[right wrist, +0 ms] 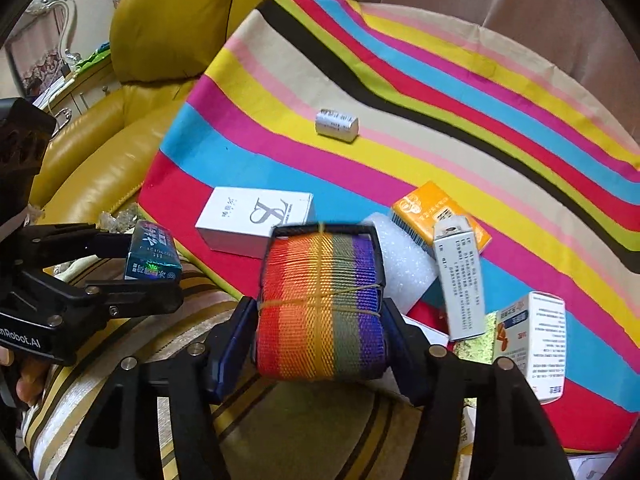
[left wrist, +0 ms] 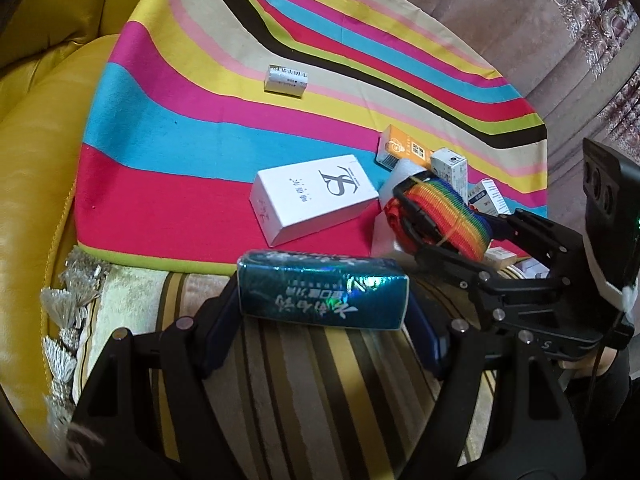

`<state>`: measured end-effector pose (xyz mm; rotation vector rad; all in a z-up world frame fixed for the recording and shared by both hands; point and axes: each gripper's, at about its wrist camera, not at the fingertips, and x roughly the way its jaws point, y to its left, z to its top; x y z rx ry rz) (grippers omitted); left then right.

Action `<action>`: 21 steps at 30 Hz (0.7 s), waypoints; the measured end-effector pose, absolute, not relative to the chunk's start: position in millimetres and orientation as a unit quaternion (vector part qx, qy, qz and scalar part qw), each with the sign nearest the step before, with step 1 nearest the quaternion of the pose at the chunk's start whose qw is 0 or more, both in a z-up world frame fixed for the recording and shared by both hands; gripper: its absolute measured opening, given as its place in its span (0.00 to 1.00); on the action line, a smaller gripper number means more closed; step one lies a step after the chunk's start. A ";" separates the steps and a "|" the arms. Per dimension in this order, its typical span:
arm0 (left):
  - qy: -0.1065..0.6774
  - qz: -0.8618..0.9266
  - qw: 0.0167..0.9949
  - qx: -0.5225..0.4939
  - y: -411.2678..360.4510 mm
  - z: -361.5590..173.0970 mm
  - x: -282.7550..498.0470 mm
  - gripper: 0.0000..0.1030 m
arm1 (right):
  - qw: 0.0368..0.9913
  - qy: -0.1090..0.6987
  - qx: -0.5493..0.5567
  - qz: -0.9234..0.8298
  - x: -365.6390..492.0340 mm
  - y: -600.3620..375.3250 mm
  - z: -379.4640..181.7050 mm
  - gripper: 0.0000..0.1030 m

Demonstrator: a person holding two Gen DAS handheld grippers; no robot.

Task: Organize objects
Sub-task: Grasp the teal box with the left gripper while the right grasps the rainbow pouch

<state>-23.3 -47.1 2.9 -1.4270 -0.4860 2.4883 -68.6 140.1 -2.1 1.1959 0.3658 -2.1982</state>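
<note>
Left gripper (left wrist: 322,300): clamped on teal box (left wrist: 323,294)
Right gripper (right wrist: 320,320): clamped on rainbow strap (right wrist: 320,304)
White boxes on cloth (right wrist: 440,92): four
Orange box (right wrist: 432,208): one

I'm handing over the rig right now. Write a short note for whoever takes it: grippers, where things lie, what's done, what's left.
Left gripper: shut on the teal box, held above the striped cushion.
Right gripper: jaws at the sides of the rainbow strap roll; it looks gripped.
On the striped cloth: white box, small silver packet, orange box, foam piece and two white medicine boxes, loosely piled at the right.
Done: two items picked up.
Left: place both, then sort the rest.
</note>
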 end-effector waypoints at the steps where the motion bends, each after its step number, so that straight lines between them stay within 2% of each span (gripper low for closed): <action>1: -0.165 0.850 0.114 -0.487 -45.3 3.3 -21.9 0.75 | 0.301 0.132 0.448 -0.831 -67.9 142.5 -0.3 0.60; 8: -0.169 0.854 0.103 -0.481 -41.6 9.3 -14.6 0.75 | 0.299 0.097 0.439 -0.841 -58.2 157.8 12.6 0.59; 21: -0.170 0.857 0.135 -0.467 0.9 23.2 -8.4 0.75 | 0.227 0.023 0.425 -0.876 -22.9 221.5 32.3 0.60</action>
